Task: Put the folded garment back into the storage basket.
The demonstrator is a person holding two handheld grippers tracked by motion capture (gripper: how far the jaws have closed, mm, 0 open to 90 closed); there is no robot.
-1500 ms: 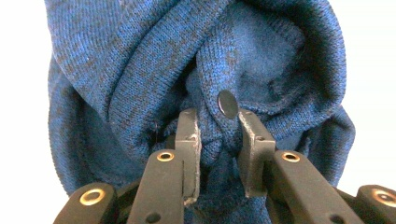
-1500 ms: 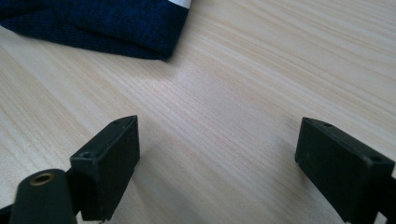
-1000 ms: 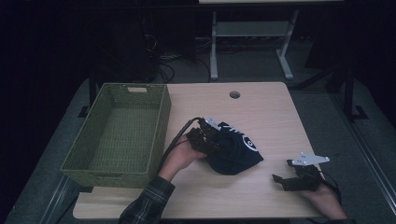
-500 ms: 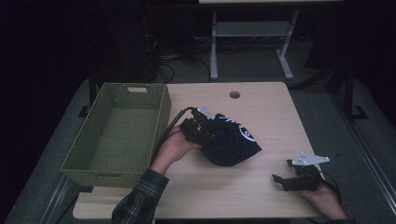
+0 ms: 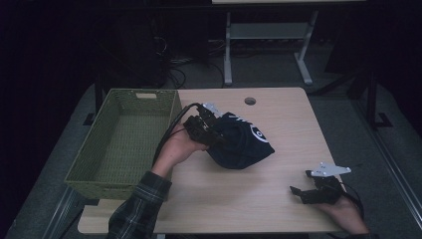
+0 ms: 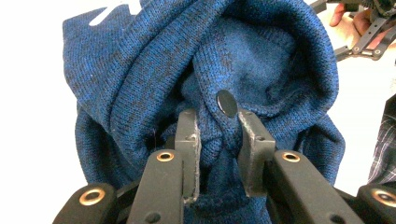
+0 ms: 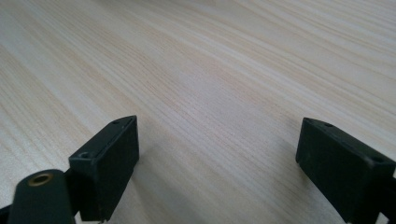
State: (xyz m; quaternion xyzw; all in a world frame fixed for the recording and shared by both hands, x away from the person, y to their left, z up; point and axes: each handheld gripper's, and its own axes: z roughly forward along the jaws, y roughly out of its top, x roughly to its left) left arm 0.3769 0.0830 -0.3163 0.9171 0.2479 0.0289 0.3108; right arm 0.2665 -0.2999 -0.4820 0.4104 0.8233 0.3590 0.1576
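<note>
Two grippers on the go, and my left gripper point(image 5: 211, 130) has the action: its jaws are clamped on a fold of the dark blue knitted garment point(image 5: 244, 144), and up close in the left gripper view I can see the wool point(image 6: 261, 60) bunched and pinched between the two black fingers point(image 6: 187, 140), with a small dark round button point(image 6: 227, 103) sitting just above the tips. From the high view the garment hangs in a crumpled bundle off that gripper, its lower end touching or just above the wooden table point(image 5: 278, 199), I cannot tell which, and white markings show on its upper side. It sits near the middle of the tabletop, just to the right of the green woven basket point(image 5: 89, 172), which stands at the left edge with its near corner over the table's rim. My left hand point(image 5: 176, 148) comes in from below with a plaid sleeve point(image 5: 137, 211) on the forearm, and a black cable point(image 5: 169, 132) loops off the gripper. Over on the right, well apart from the garment, my right gripper point(image 5: 298, 193) rests low by the near right corner of the table, jaws spread wide with nothing between them, just bare pale wood grain point(image 7: 219, 84) in the right gripper view. A small round hole point(image 5: 250, 101) marks the table's far side.
</note>
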